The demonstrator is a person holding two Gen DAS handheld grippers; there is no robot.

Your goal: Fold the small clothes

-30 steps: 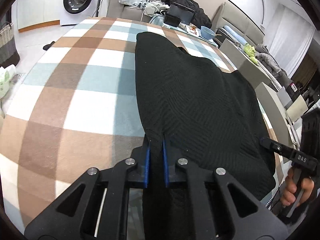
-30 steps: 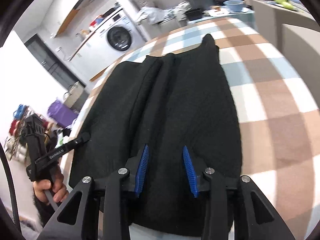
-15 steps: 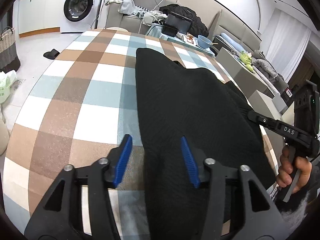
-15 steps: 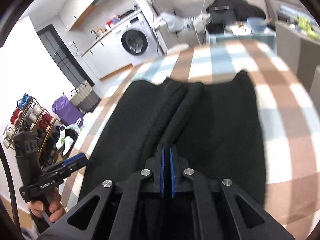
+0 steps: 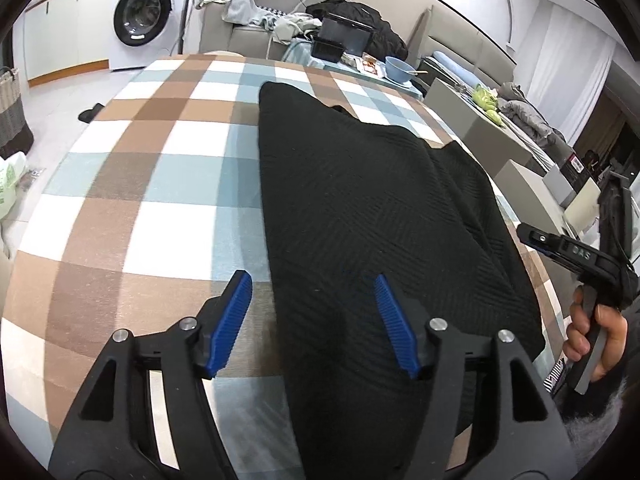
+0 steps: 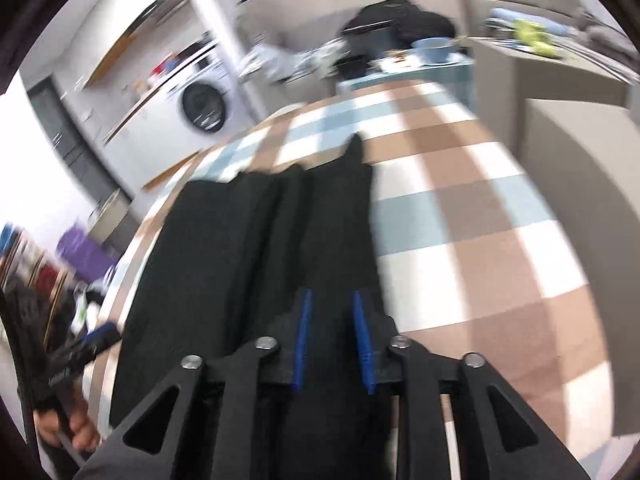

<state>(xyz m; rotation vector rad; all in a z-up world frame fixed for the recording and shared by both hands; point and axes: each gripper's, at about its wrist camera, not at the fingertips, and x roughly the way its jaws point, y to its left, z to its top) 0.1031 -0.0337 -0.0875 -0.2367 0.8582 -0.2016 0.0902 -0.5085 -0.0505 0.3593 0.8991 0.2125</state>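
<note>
Now, by label:
Bowl: a blue bowl [image 5: 400, 69] on the far table; contents not readable.
Garment: black knit [image 5: 372, 216] lies folded lengthwise on the worktop [image 5: 132, 184].
Left gripper [image 5: 312, 320]: tilted down, jaws have just been opening, spread astride the knit's near left edge, not pressing.
Right gripper [image 6: 330, 338]: blurred, jaws just reopened, a narrow gap over the knit.
Worktop: checked cloth.
Room: washer [image 5: 146, 14] behind.
</note>
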